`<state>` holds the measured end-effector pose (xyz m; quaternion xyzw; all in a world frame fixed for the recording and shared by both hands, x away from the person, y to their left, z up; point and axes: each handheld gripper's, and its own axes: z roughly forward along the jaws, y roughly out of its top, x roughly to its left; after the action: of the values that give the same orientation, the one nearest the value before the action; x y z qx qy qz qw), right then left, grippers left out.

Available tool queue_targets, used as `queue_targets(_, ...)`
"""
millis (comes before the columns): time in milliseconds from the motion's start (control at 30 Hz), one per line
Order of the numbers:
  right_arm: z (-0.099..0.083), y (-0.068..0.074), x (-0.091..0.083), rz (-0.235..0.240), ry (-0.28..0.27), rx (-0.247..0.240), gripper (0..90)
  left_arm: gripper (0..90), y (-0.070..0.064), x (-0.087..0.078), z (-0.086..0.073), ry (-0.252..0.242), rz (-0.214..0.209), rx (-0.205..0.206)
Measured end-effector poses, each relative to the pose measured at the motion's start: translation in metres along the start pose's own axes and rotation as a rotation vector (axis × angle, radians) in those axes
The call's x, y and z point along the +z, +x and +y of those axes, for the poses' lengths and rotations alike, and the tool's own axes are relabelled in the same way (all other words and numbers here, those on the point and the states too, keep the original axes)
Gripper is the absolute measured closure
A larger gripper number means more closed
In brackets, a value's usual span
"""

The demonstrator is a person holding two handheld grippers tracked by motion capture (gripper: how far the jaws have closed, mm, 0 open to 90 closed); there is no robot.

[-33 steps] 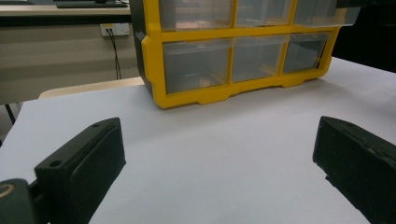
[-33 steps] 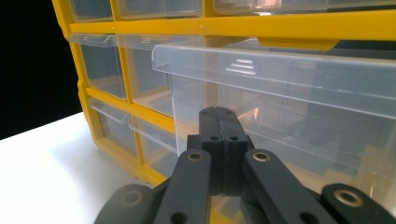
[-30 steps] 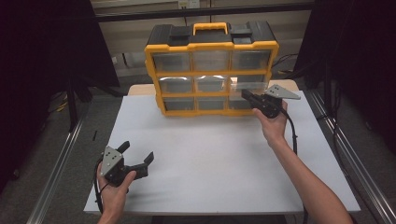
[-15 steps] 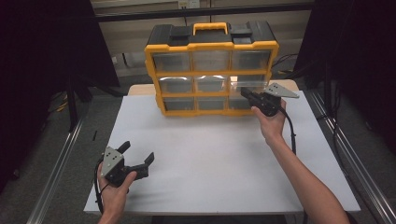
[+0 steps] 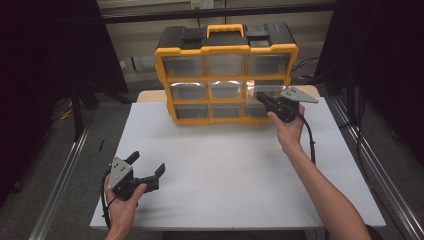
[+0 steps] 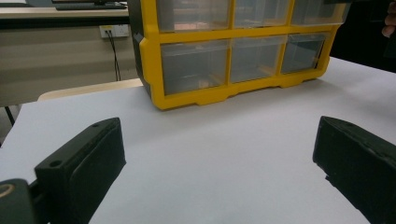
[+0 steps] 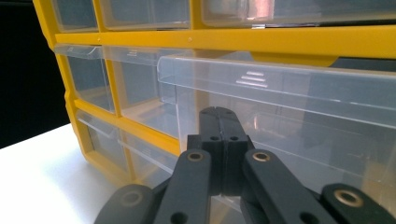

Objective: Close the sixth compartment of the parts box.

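Note:
A yellow and black organizer (image 5: 225, 50) with clear drawers stands at the back of the white table (image 5: 225, 165). My right gripper (image 5: 261, 97) is shut, its tips at the front of the middle-row right drawer (image 5: 260, 89). In the right gripper view that drawer (image 7: 303, 107) sticks out past its neighbours, and the closed jaw tips of the right gripper (image 7: 219, 114) sit just under its top lip. My left gripper (image 5: 148, 162) rests open near the front left of the table with nothing between its jaws. From the left gripper (image 6: 217, 135) the organizer (image 6: 196, 98) shows farther off.
A wooden tabletop edge (image 5: 150, 95) shows behind the white sheet at the left. Metal rails (image 5: 65, 165) run along both sides of the table. A cable (image 5: 311, 142) trails from the right gripper along the forearm.

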<state>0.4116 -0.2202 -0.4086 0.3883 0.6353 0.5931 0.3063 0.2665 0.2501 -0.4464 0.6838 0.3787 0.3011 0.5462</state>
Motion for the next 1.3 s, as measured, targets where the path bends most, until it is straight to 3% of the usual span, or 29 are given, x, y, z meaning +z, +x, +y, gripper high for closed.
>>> queue_targets(400, 0.003, -0.002, 0.004, -0.008, -0.021, 0.028, 90.0, 2.4, 0.000, 0.000, 0.000, 0.002, 0.000, 0.002)
queue_targets(1300, 0.009, -0.006, 0.013, -0.029, -0.017, 0.016, 90.0, 2.4, -0.001, 0.000, 0.000, 0.008, -0.004, -0.008)
